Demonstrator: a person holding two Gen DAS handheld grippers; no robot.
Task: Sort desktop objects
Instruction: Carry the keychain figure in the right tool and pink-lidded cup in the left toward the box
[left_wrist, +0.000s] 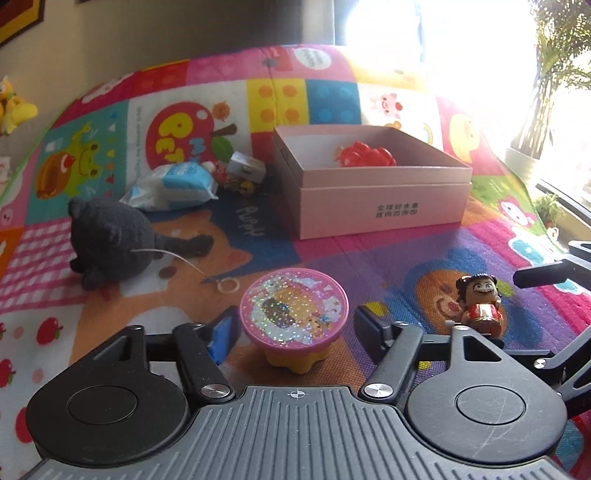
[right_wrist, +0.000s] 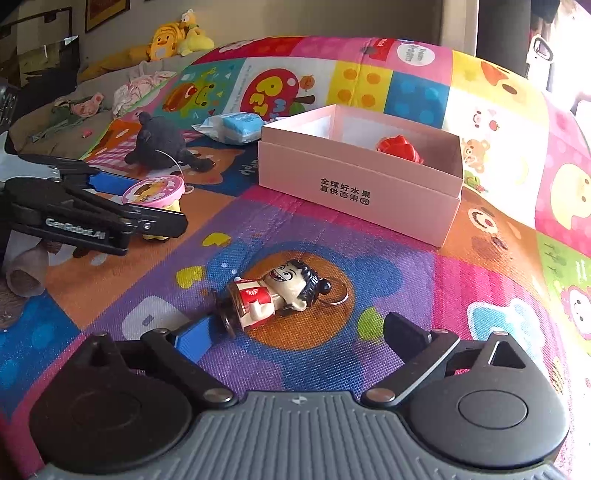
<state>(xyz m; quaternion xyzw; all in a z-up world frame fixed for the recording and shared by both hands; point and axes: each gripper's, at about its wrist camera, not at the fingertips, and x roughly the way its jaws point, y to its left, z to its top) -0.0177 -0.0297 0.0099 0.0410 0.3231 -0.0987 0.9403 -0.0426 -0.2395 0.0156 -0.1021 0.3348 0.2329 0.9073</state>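
Straddling the pink glitter toy (left_wrist: 293, 318), the left claw (left_wrist: 295, 328) is released, its fingers clear of the lid; pinching that overhanging disc could tip it. The right claw (right_wrist: 295, 334) gapes before the figurine keychain (right_wrist: 275, 291), lying near the pink box (right_wrist: 364, 206); its ring could snag.

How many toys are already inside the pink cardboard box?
1: a red plastic toy lies against the far wall of the pink cardboard box. The near wall hides part of the floor, so more may be unseen.

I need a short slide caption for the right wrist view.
Open right claw approaching figurine keychain lying on play mat, near pink box.
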